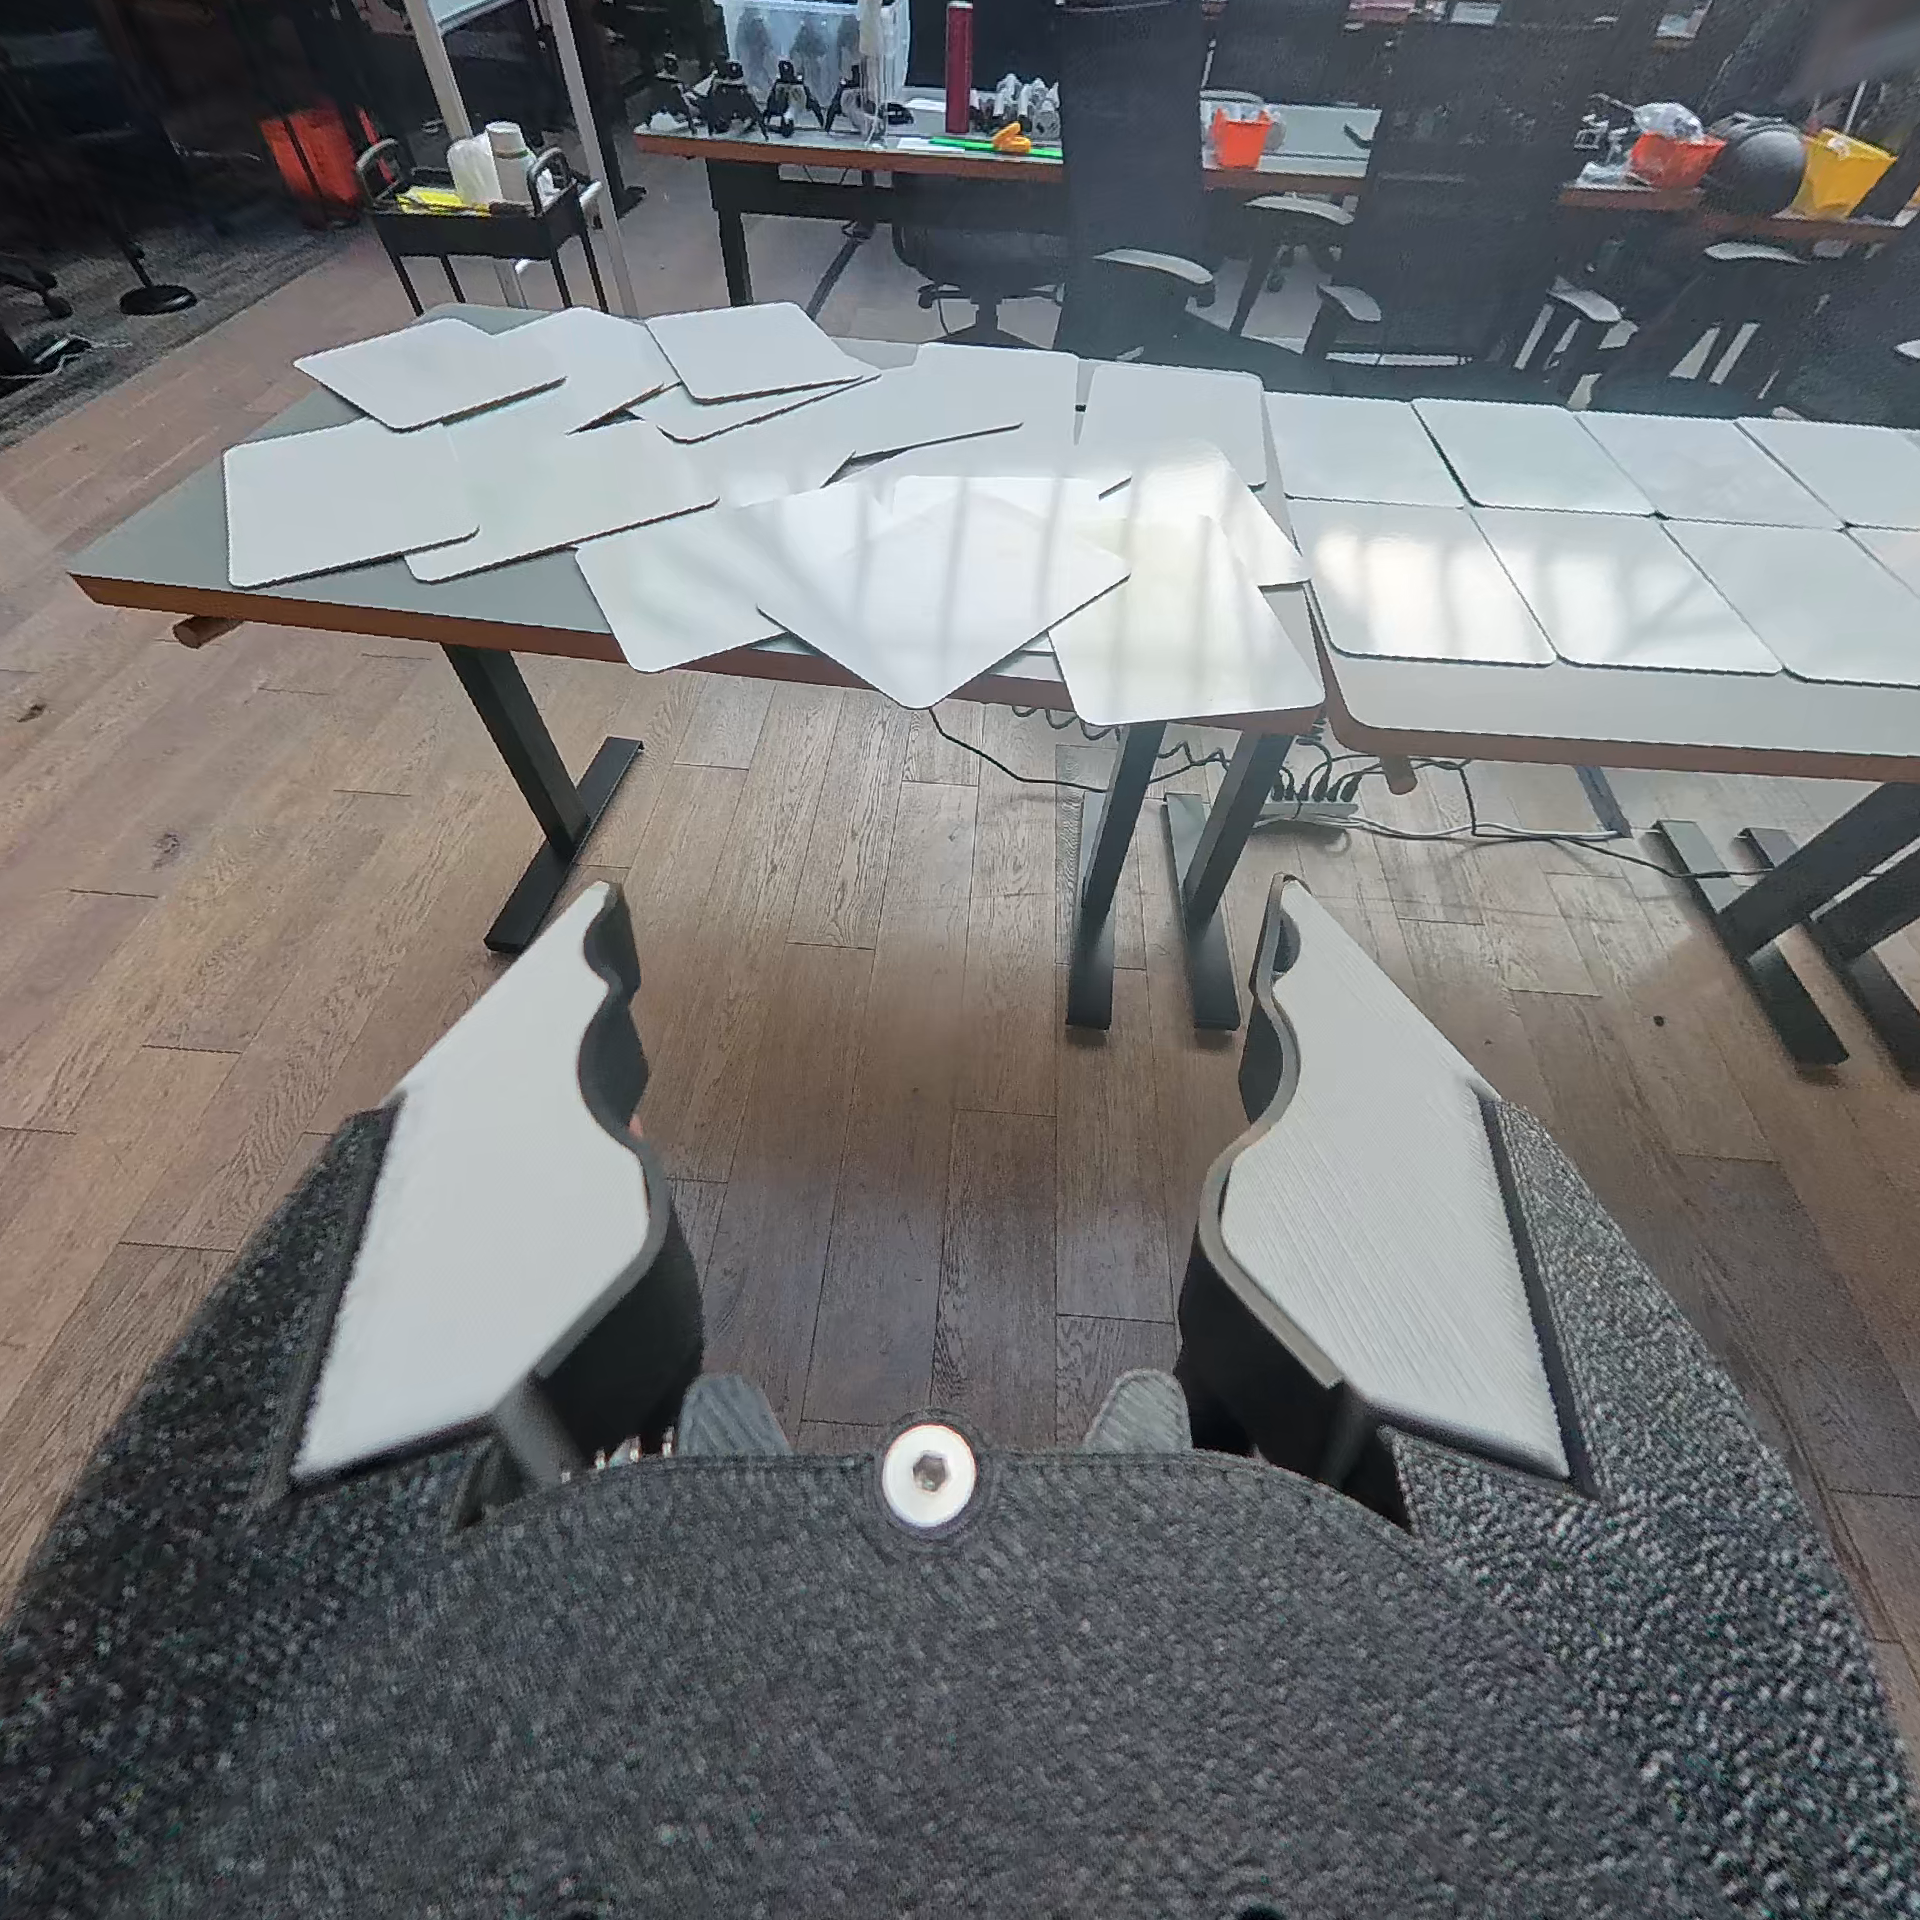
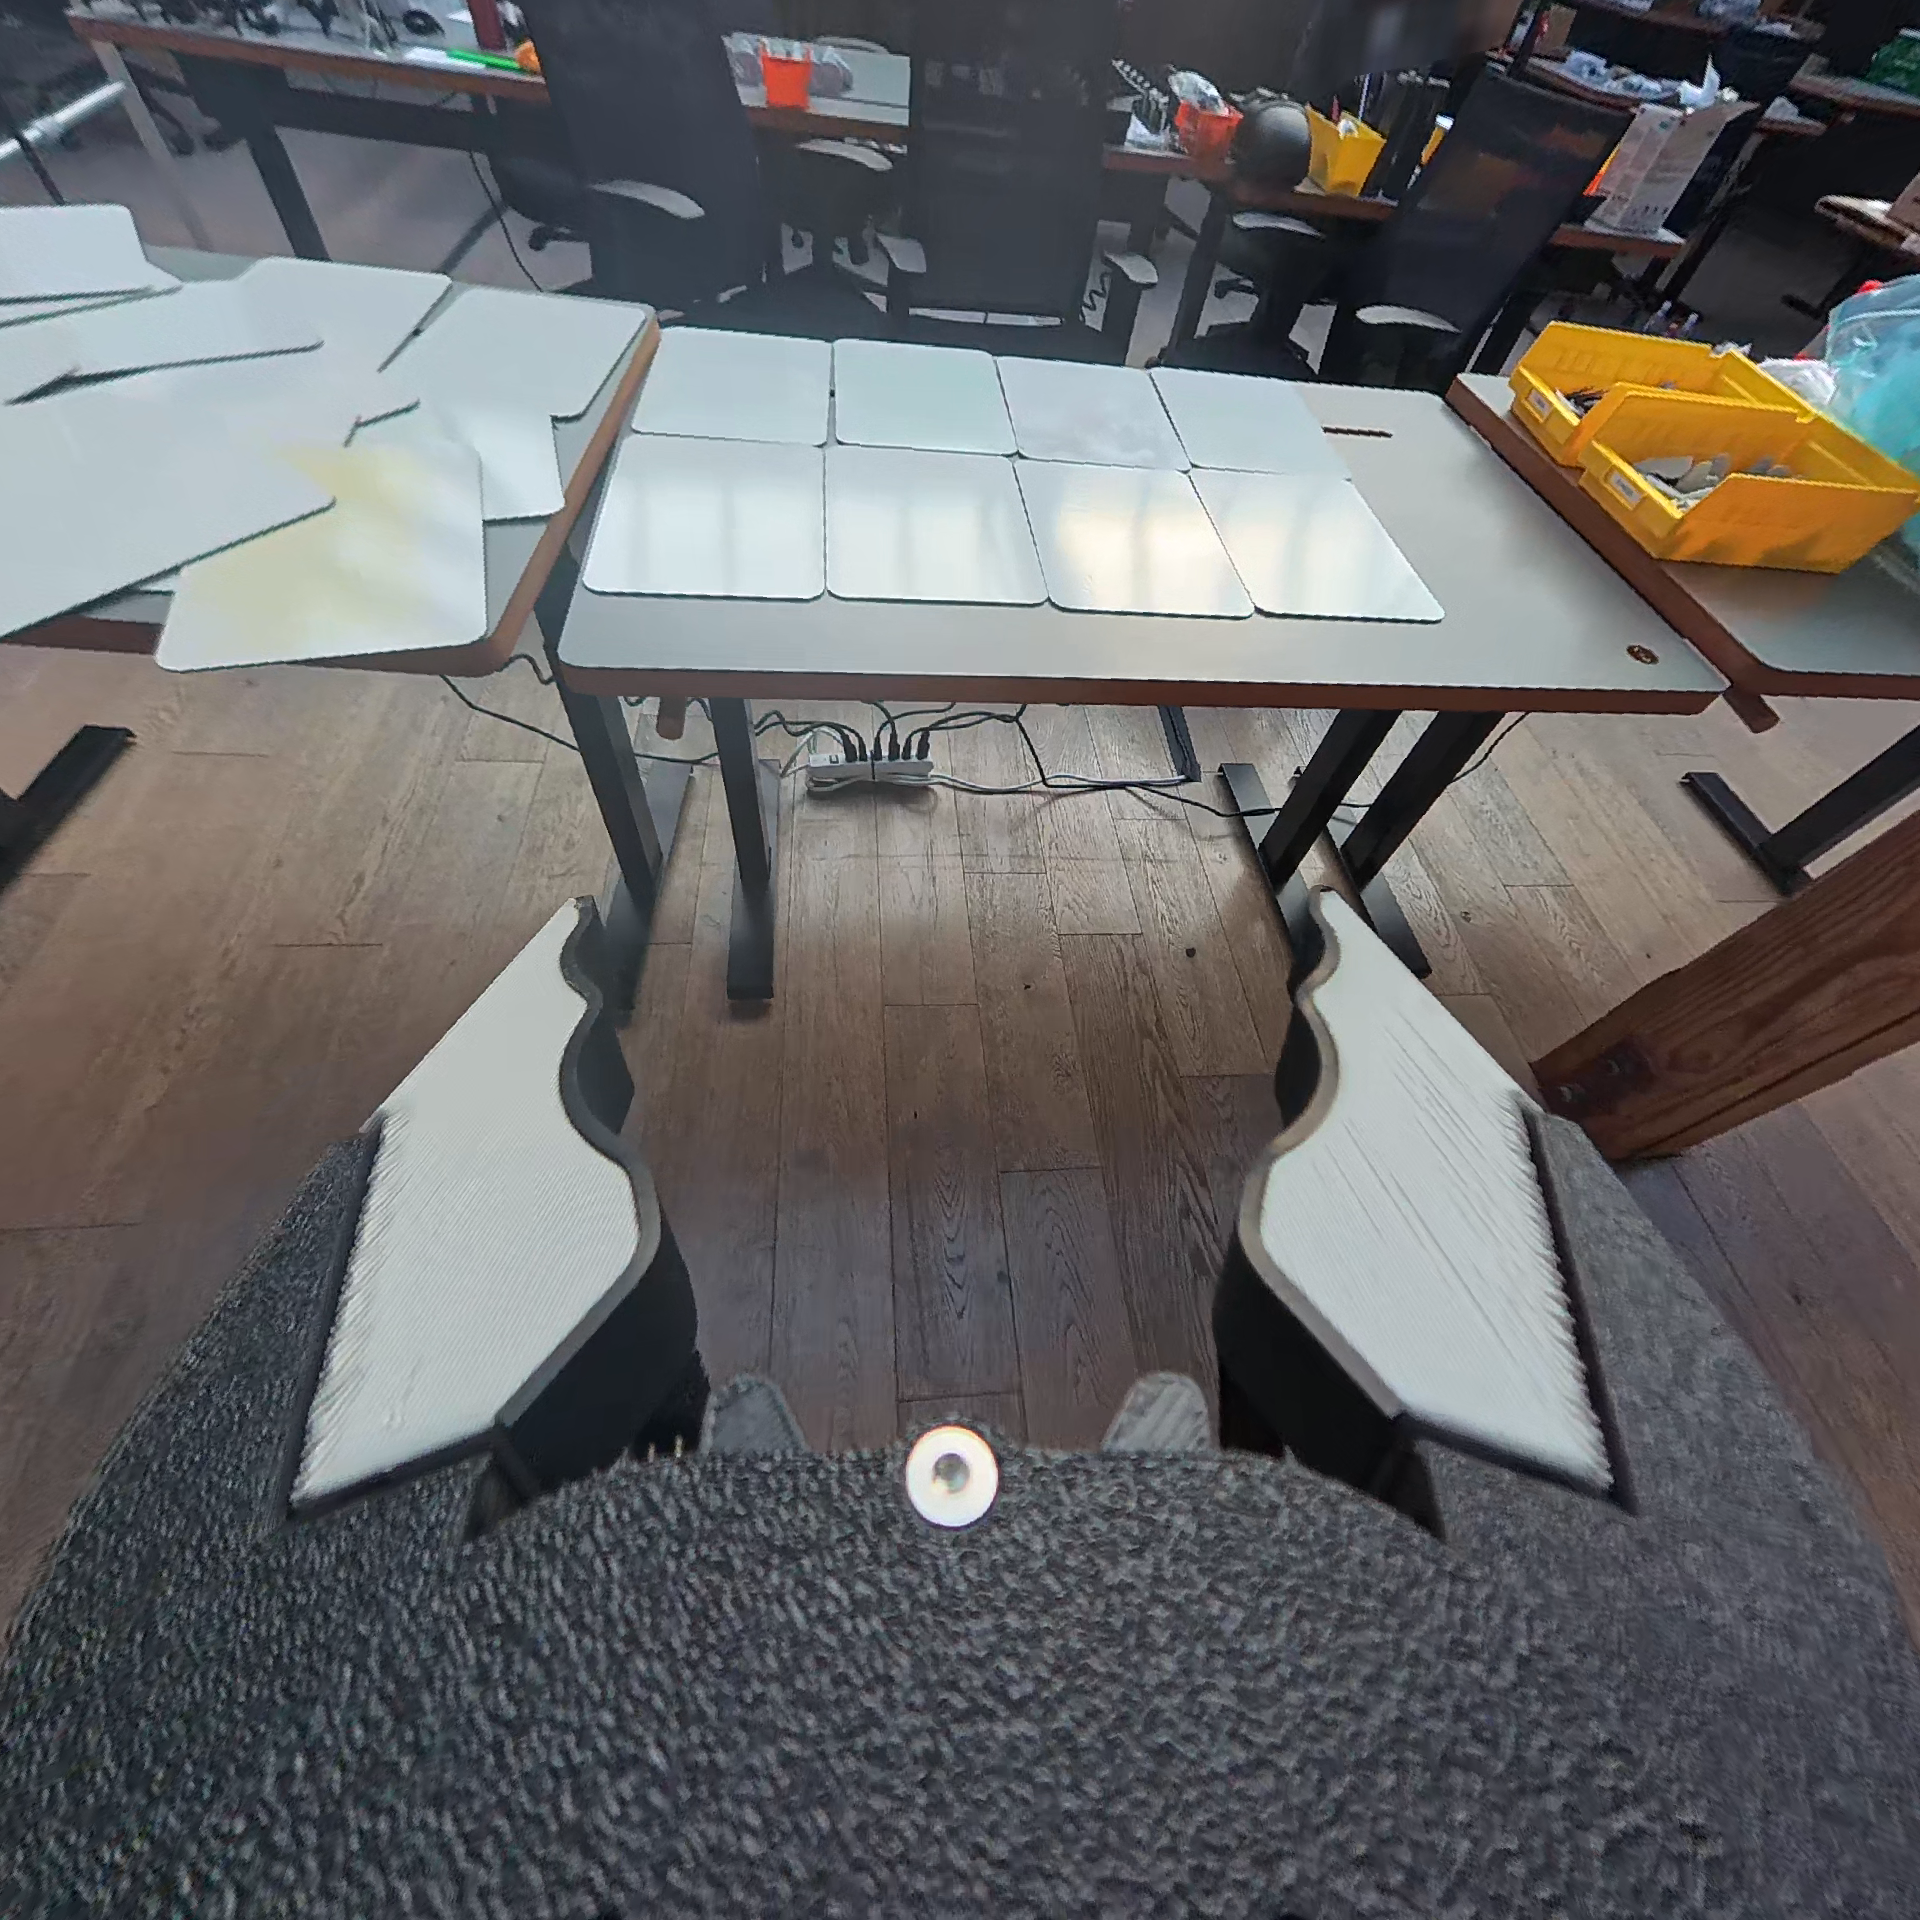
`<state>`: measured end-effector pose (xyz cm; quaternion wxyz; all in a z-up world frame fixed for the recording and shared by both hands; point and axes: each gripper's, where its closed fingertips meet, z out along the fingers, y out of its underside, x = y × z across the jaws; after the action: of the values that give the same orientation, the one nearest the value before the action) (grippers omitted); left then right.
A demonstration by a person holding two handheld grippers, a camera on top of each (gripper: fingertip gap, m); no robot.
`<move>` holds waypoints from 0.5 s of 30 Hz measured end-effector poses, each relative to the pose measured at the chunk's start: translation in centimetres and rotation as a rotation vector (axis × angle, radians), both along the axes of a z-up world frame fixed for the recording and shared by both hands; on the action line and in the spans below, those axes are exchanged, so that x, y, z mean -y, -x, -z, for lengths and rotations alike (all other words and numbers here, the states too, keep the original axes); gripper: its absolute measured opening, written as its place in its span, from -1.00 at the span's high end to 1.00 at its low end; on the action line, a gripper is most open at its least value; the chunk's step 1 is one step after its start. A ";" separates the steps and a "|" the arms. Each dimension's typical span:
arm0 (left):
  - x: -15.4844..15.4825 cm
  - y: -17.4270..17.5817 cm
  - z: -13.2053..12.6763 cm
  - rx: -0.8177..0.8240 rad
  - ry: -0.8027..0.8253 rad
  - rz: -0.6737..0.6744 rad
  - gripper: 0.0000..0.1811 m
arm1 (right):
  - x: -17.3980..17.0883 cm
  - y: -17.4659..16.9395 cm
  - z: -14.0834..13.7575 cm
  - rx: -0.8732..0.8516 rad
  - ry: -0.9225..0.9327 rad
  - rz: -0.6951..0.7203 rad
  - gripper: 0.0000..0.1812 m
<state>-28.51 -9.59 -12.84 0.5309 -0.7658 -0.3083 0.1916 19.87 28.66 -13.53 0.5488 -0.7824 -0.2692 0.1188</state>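
While both grippers gape: eight boards [image 2: 925, 525] gridded, two bins [image 2: 1704, 468].

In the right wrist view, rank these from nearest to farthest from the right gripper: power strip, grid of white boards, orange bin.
From the right gripper:
1. power strip, on the floor under the table.
2. grid of white boards, on the tabletop ahead.
3. orange bin, on a far desk.
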 end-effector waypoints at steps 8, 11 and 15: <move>0.6 0.0 -0.4 -0.001 -0.009 -0.006 -0.18 | 0.0 -0.3 0.0 -0.018 0.005 0.010 -0.37; 1.1 0.1 -0.3 -0.005 -0.015 -0.016 -0.14 | 0.0 -0.4 0.3 -0.007 0.008 0.009 -0.36; 1.6 0.3 -0.2 -0.005 -0.026 -0.032 -0.08 | 0.1 -0.3 0.7 0.002 0.016 0.003 -0.35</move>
<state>-28.77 -11.22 -12.64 0.5383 -0.7534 -0.3215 0.1979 20.19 28.57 -14.21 0.5426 -0.7873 -0.2674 0.1193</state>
